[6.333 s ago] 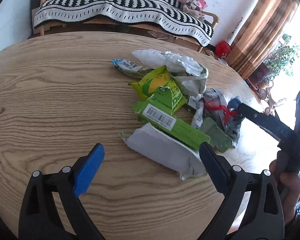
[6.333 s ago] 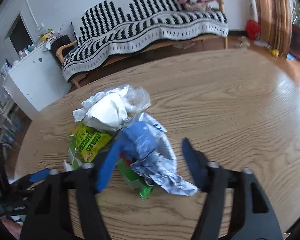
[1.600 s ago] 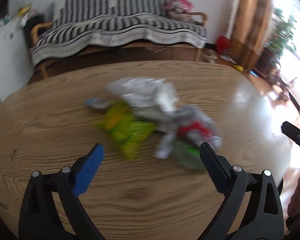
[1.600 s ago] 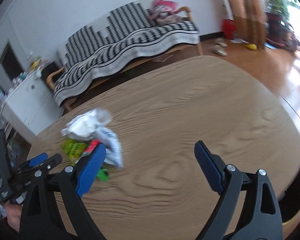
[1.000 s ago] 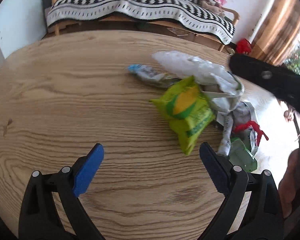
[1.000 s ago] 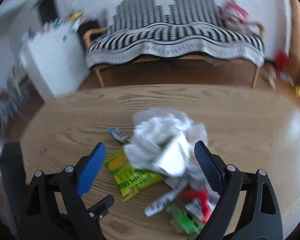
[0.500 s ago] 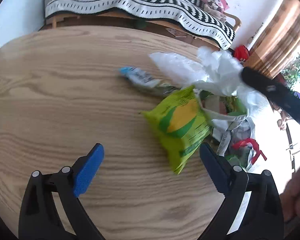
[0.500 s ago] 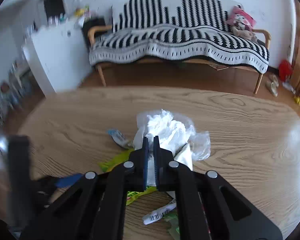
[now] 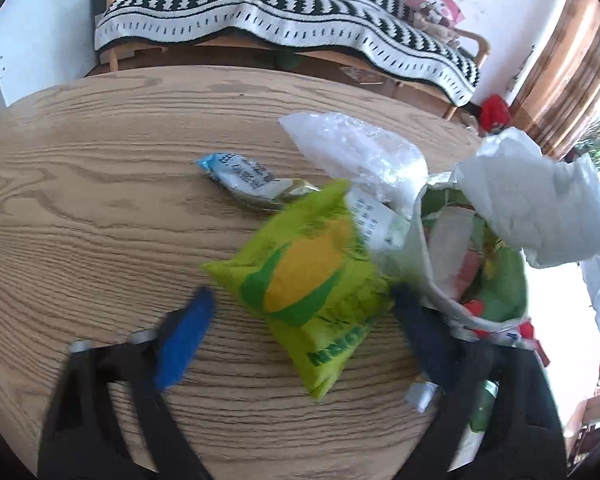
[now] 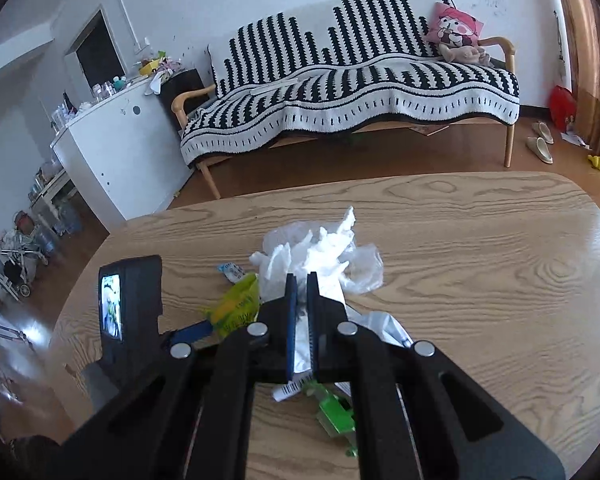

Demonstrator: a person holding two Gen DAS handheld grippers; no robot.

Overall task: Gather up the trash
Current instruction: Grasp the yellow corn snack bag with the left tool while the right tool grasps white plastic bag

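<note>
Bare wooden table (image 9: 80, 200) fills the left half of the left-wrist frame, while the green snack bag (image 9: 308, 280) and white plastic bag (image 9: 536, 204) (heaped with wrappers) crowd the centre and right.

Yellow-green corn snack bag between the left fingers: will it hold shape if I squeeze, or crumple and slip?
The corn snack bag looks puffed but creased, so it will probably crumple, not resist. Its glossy film may slide on the wooden table. It seems light; the open left gripper should lift it easily.
</note>
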